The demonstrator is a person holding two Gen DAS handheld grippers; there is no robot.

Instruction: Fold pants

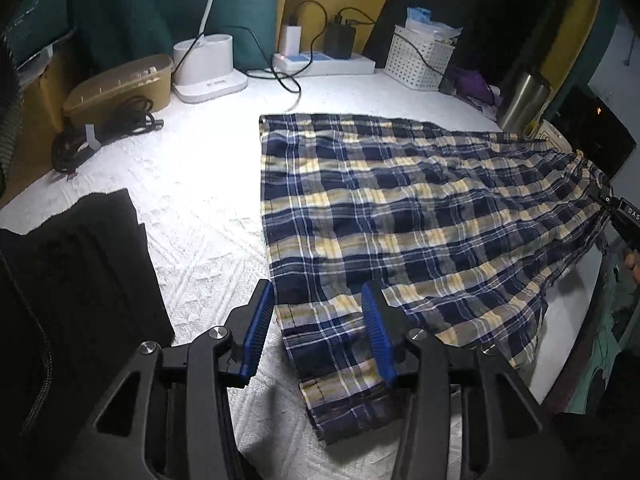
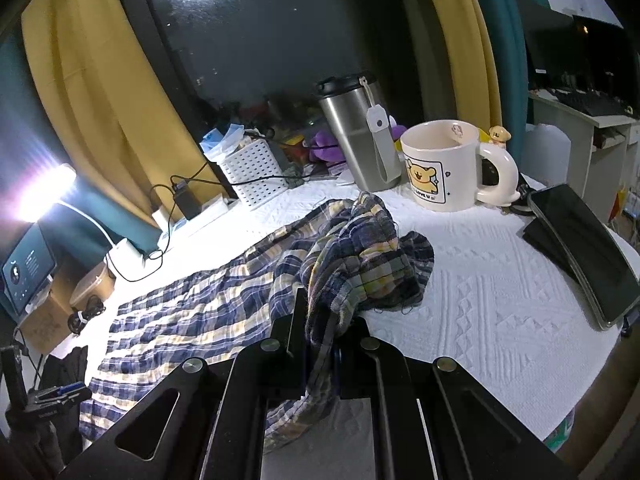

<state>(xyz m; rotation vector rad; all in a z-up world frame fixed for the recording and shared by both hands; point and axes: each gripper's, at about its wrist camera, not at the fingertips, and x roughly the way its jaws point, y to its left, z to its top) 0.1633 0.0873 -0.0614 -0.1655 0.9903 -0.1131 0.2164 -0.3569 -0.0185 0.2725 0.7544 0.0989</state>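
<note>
Pants (image 1: 400, 208): plaid, lying spread across the white textured tablecloth (image 1: 200, 216), one end bunching up at the right gripper.
Left gripper (image 1: 318, 320): hovering over the near leg hem, blue pads (image 1: 258, 332) standing apart; probably not touching the cloth.
Right gripper (image 2: 320, 356): jaws clamping a gathered fold of the pants.
Mug (image 2: 444, 164): standing beyond the bunched end.

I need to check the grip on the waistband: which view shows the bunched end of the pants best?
The right wrist view: the right claw is shut on the bunched plaid pants up close. The left wrist view shows the pants spread flat, with that grip small at the far right edge.
</note>
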